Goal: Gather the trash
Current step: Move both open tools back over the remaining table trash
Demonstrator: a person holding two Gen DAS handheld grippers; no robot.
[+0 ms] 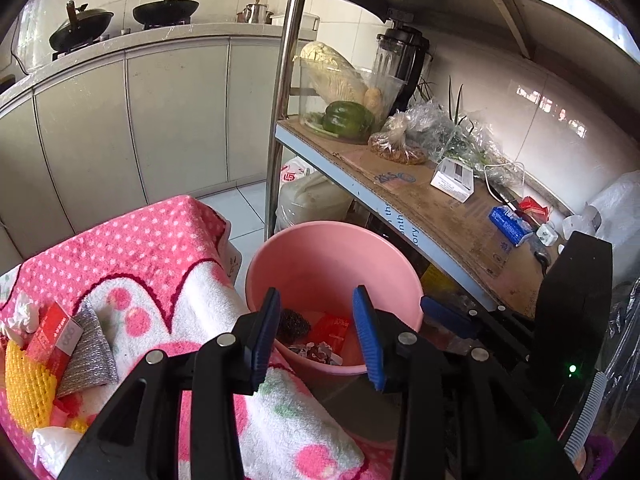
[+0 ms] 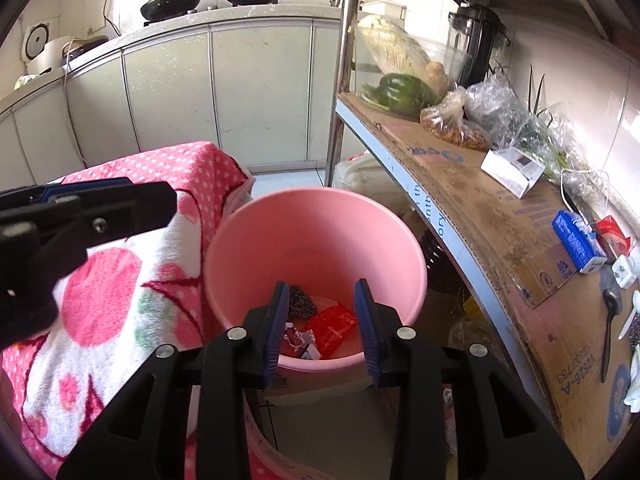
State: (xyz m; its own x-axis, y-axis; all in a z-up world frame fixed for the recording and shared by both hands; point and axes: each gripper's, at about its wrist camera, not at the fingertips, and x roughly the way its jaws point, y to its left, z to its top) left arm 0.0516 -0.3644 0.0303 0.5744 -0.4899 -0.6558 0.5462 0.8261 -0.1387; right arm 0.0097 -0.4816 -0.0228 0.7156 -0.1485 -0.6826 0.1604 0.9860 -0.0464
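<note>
1. The remaining trash lay on the towel-covered worktop [image 1: 168, 264], down and to the left of the left gripper [image 1: 316, 332]: a red carton [image 1: 50, 338], a silver scouring pad [image 1: 90, 354], a yellow foam net [image 1: 26, 392] and crumpled tissue [image 1: 20, 316], all bunched together and touching.
2. The red carton's long axis ran diagonally, from lower left up toward the right.
3. The left gripper was released, its jaws apart with nothing between them, hovering over the near rim of the pink bucket [image 1: 334, 248].
4. The right gripper [image 2: 322, 328] was likewise released and empty, also above the bucket; the pile did not show in its view.
5. By my judgement the left gripper was the nearer one to the pile, so the next pick would call for a swing leftward and back.
6. The bucket already held a dark steel scourer [image 2: 302, 300], a red wrapper [image 2: 334, 326] and paper scraps [image 2: 300, 340].
7. The bucket stood just beside the worktop, between it and a metal shelf [image 1: 420, 204] lined with cardboard.
8. Kitchen cabinets and woks filled the background.
</note>
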